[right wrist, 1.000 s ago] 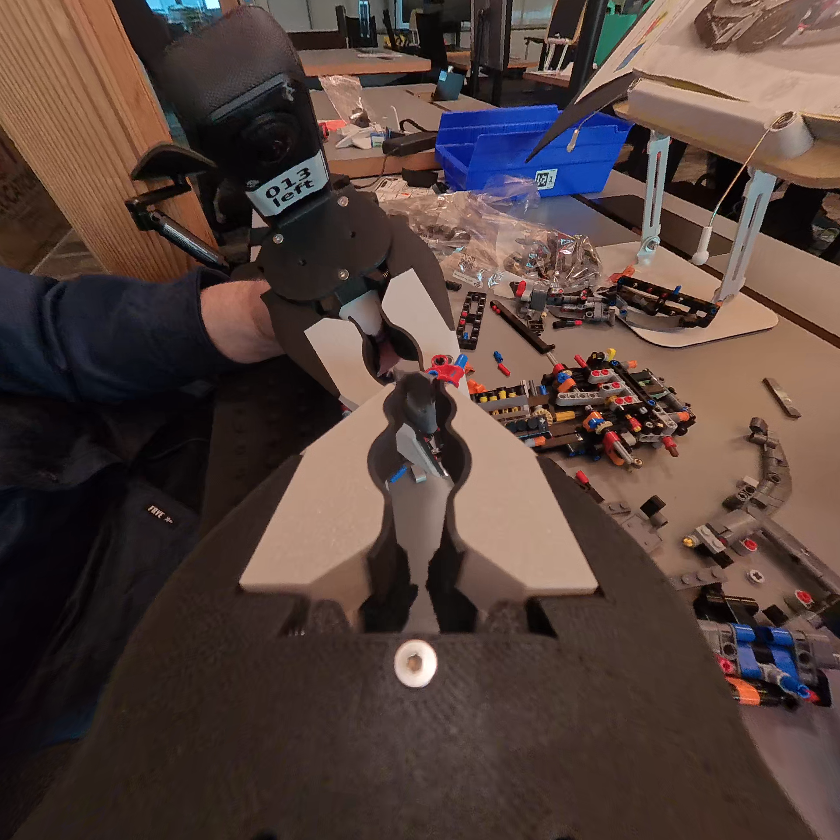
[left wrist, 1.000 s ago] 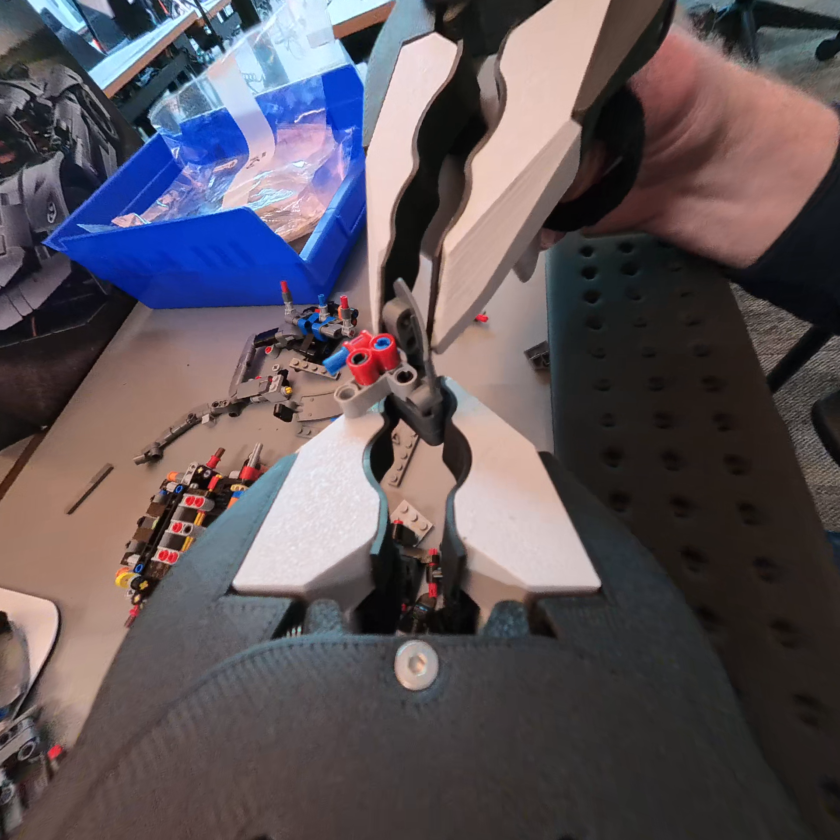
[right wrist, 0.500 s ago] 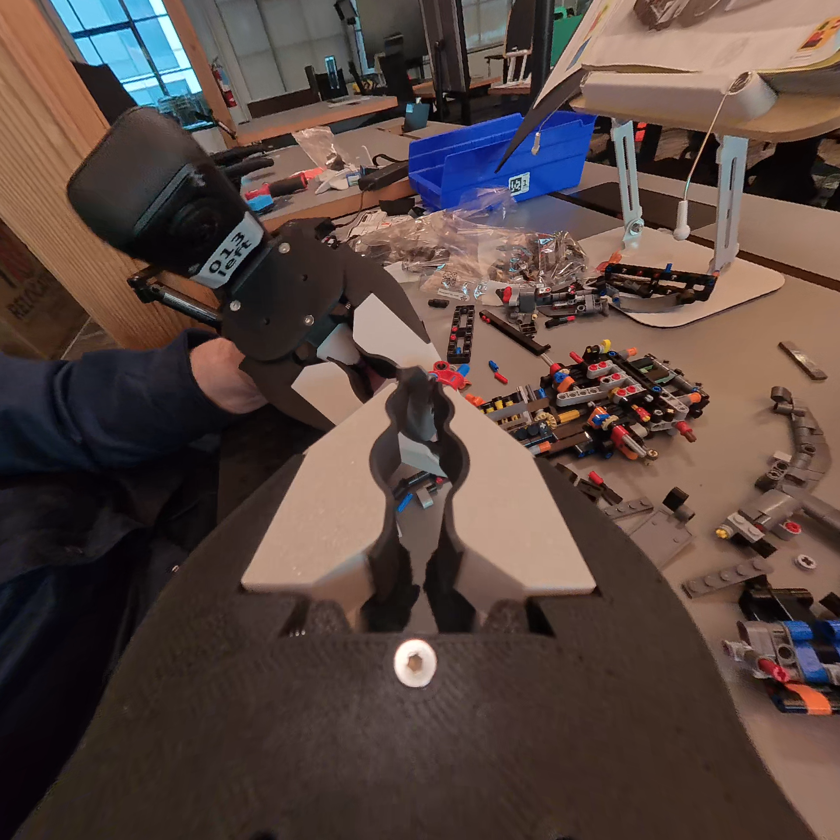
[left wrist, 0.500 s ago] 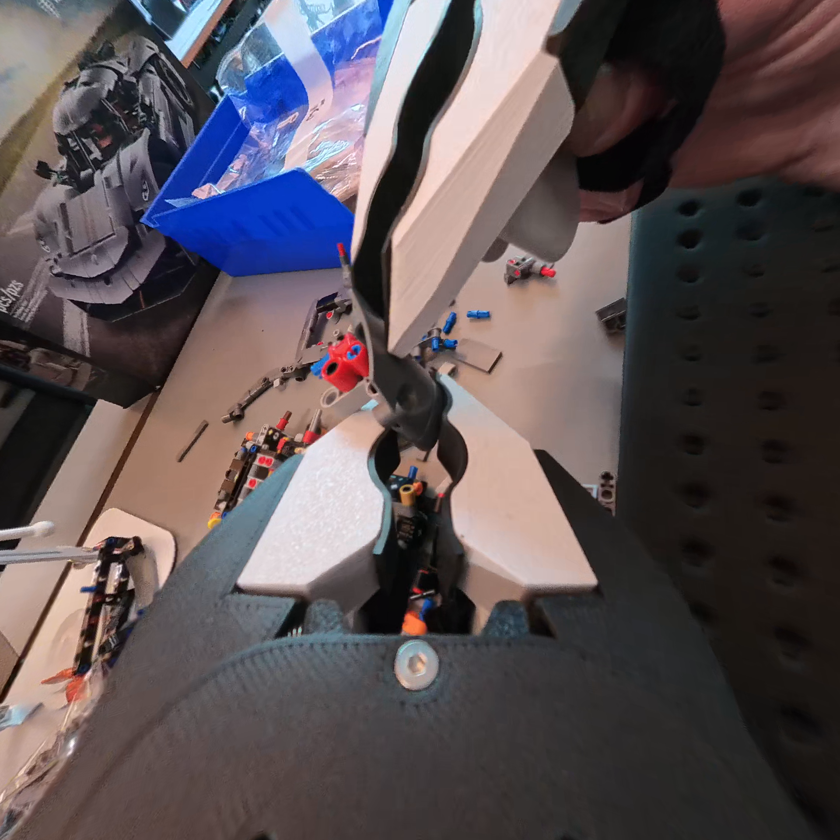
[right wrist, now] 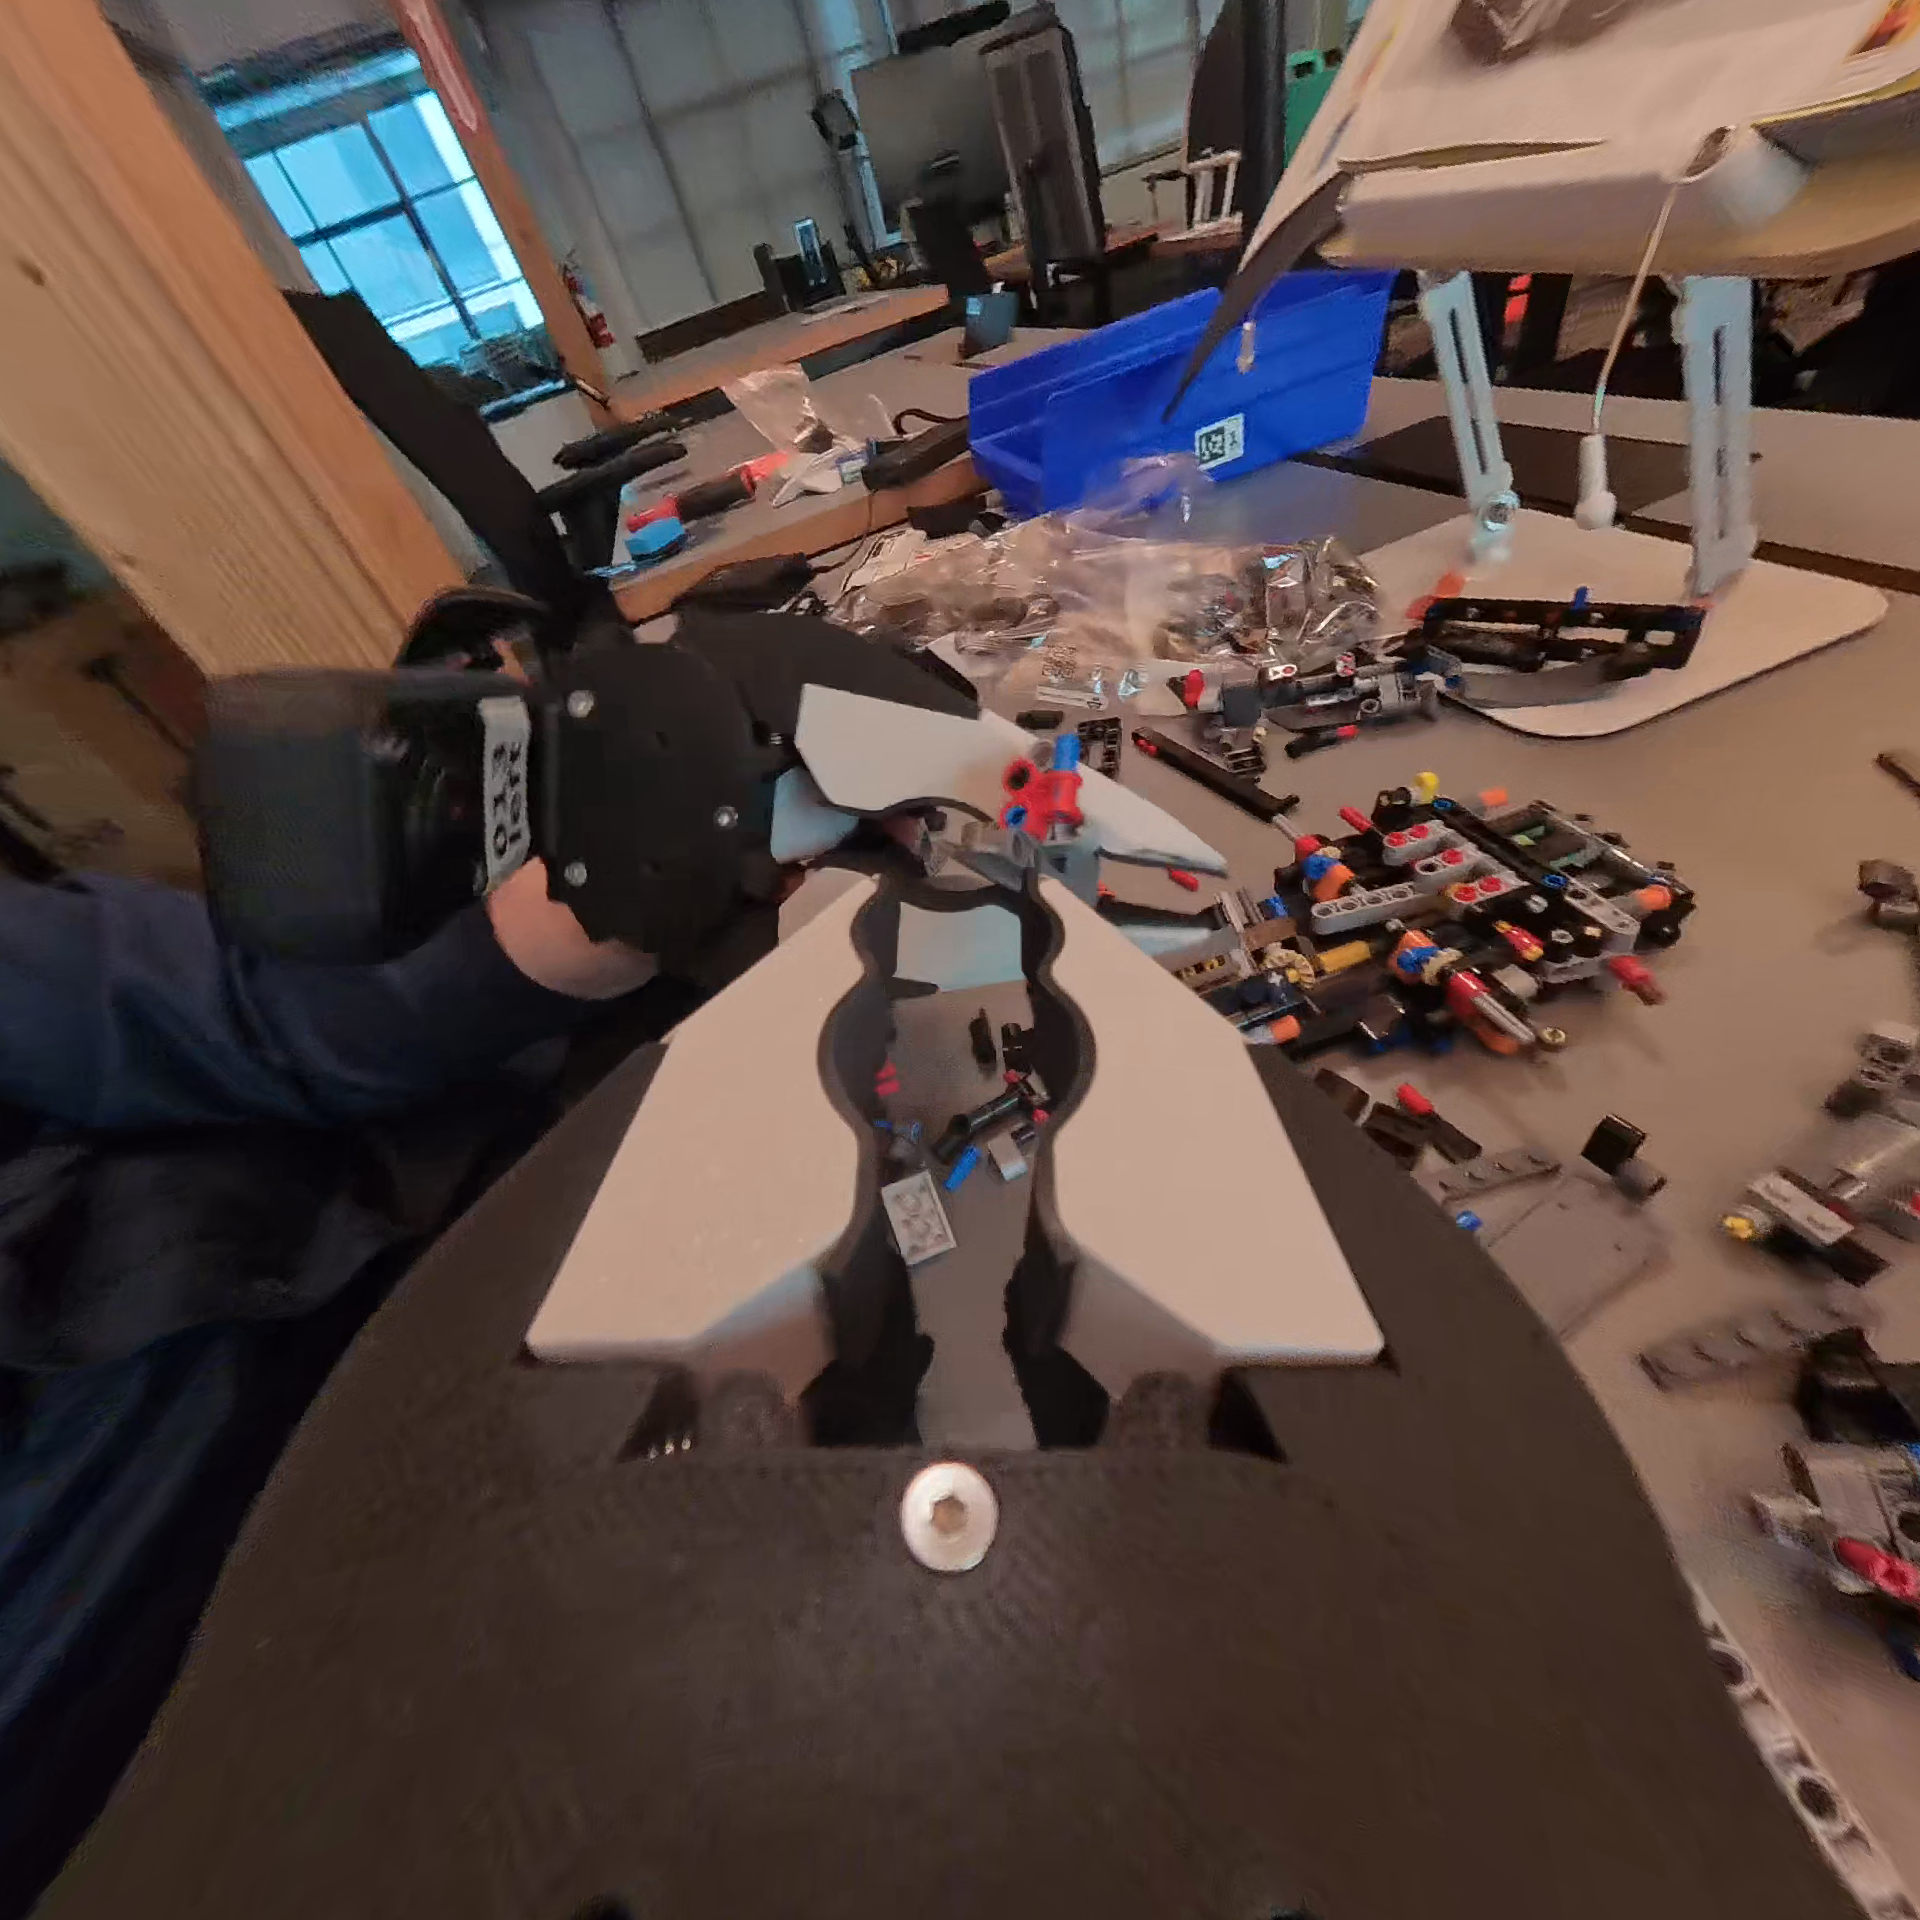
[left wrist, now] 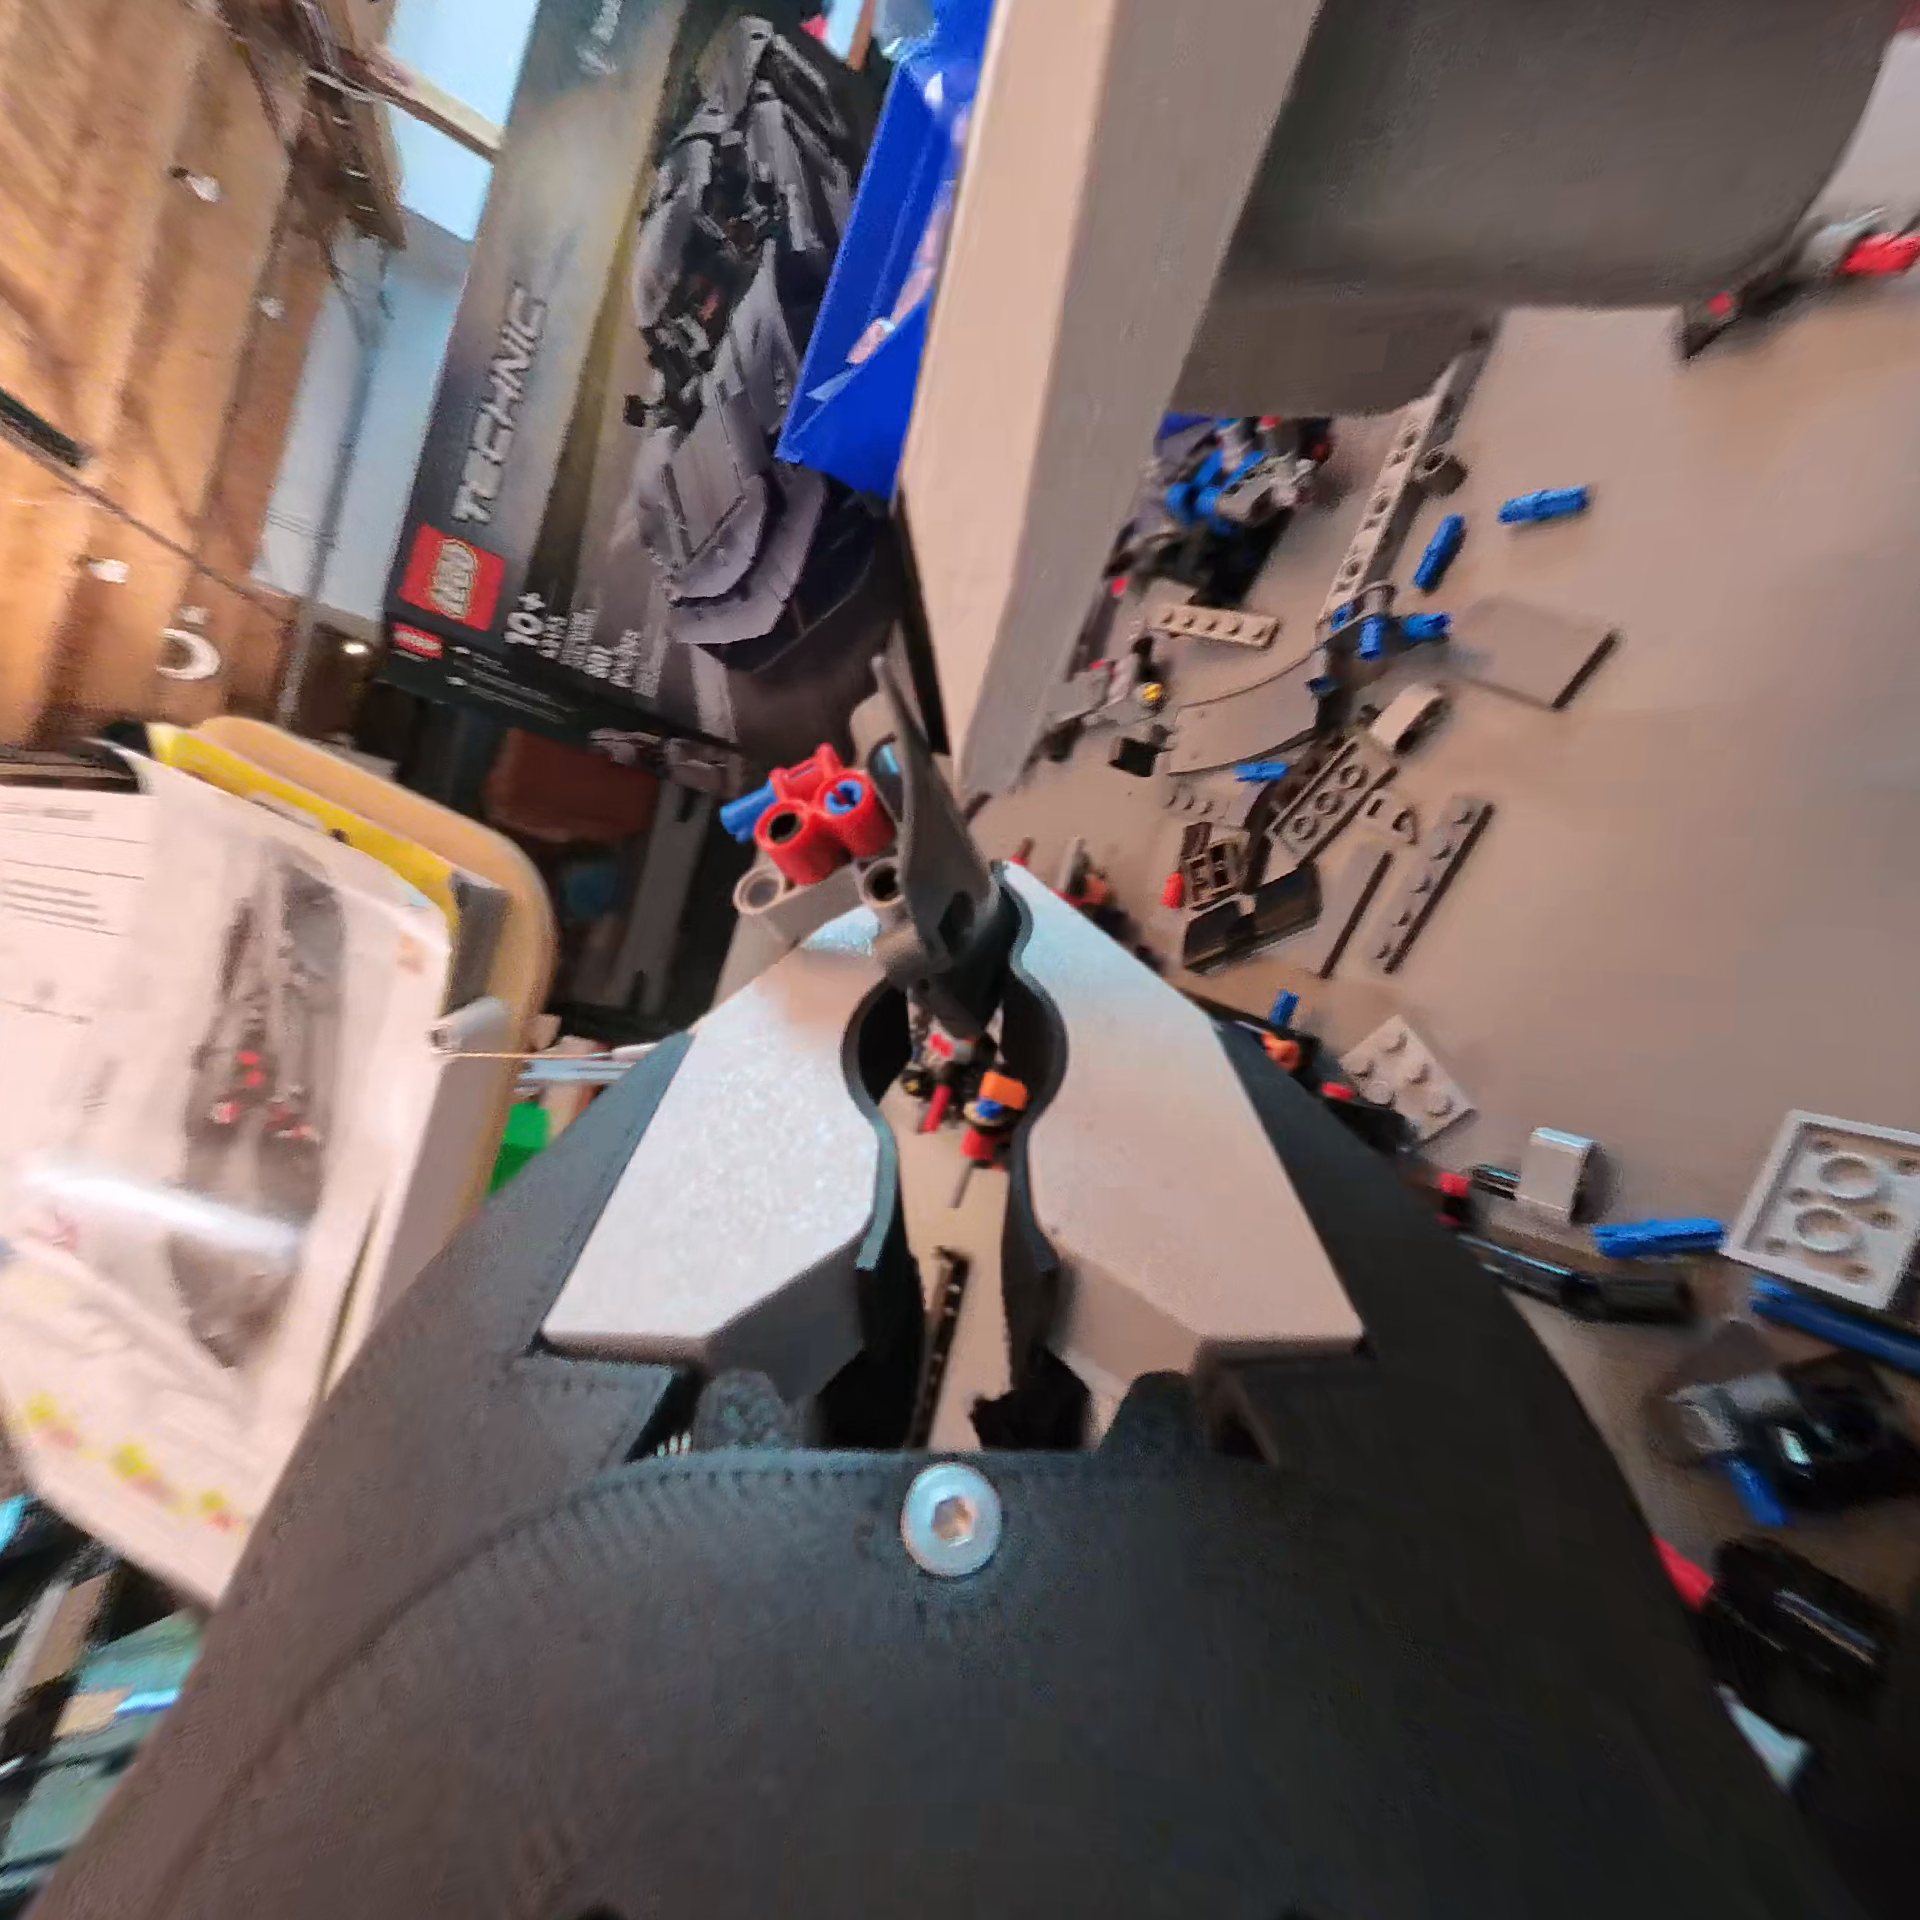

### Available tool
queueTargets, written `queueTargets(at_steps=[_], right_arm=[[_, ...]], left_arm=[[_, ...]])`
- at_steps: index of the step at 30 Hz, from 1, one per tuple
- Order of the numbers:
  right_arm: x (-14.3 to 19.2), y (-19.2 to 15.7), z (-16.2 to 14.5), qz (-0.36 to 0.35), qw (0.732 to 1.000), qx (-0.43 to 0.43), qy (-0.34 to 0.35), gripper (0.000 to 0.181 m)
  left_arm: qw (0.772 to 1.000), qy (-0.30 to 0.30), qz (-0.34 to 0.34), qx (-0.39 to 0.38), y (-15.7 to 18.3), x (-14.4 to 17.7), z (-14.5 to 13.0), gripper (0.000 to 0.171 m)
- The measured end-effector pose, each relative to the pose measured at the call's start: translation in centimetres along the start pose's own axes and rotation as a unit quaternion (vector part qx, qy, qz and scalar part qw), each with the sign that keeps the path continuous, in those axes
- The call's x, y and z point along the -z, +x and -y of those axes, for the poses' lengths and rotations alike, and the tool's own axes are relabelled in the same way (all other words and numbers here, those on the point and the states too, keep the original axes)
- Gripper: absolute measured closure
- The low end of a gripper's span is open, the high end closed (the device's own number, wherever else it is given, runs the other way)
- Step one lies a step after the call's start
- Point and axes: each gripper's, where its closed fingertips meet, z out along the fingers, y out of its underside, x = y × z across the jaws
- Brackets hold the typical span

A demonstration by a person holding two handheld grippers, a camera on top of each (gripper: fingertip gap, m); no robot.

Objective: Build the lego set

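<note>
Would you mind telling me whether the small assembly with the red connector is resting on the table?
No, the left gripper holds the small assembly in the air above the table.

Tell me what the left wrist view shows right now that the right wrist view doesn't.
Only the left wrist view: the boxed set's dark carton standing behind the table, and the left tool shut on the dark piece of the small sub-assembly.

Only the right wrist view: the large partly built chassis, the clear bags of parts, and the right tool, its fingers apart and empty.

Both: the red connector on the sub-assembly, the blue bin, the instruction booklet on its stand, and loose pieces.
</note>
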Motion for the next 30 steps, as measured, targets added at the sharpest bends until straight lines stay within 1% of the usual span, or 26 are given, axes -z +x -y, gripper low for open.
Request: queueTargets(at_steps=[2, 5, 8, 10, 12, 14, 21, 28, 30], right_arm=[[0.0, 0.1, -0.1, 0.001, 1.0, -0.016, 0.0, 0.162], [-0.1, 0.2, -0.1, 0.005, 0.999, -0.043, 0.0, 0.159], [0.1, 0.6, -0.1, 0.011, 0.996, -0.087, 0.008, 0.156], [0.1, 1.0, -0.1, 0.014, 0.993, -0.115, 0.016, 0.158], [0.0, 1.3, -0.3, 0.014, 0.991, -0.129, 0.017, 0.158], [0.0, 1.4, -0.5, 0.015, 0.991, -0.134, 0.014, 0.162], [0.2, 2.2, -0.9, -0.033, 0.996, -0.082, -0.004, 0.172], [0.3, 2.6, -1.4, -0.08, 0.996, -0.002, -0.04, 0.176], [0.3, 2.6, -1.5, -0.101, 0.993, 0.03, -0.054, 0.176]], left_arm=[[0.999, -0.009, 0.024, -0.023, -0.4, 0.0, 0.0, 0.164], [0.994, -0.042, 0.068, -0.078, -1.0, 0.0, -0.3, 0.163], [0.989, -0.055, 0.09, -0.105, -1.3, 0.0, -0.2, 0.163], [0.985, -0.063, 0.102, -0.123, -1.3, 0.0, 0.0, 0.164], [0.981, -0.073, 0.113, -0.141, -1.4, -0.1, 0.0, 0.163], [0.98, -0.076, 0.114, -0.146, -1.3, -0.1, 0.1, 0.163], [0.983, -0.08, 0.109, -0.125, -1.4, 0.0, -0.2, 0.164], [0.992, -0.068, 0.06, -0.083, -0.3, -0.1, -0.3, 0.164], [0.997, -0.052, 0.029, -0.044, 0.1, -0.2, -0.3, 0.163]])
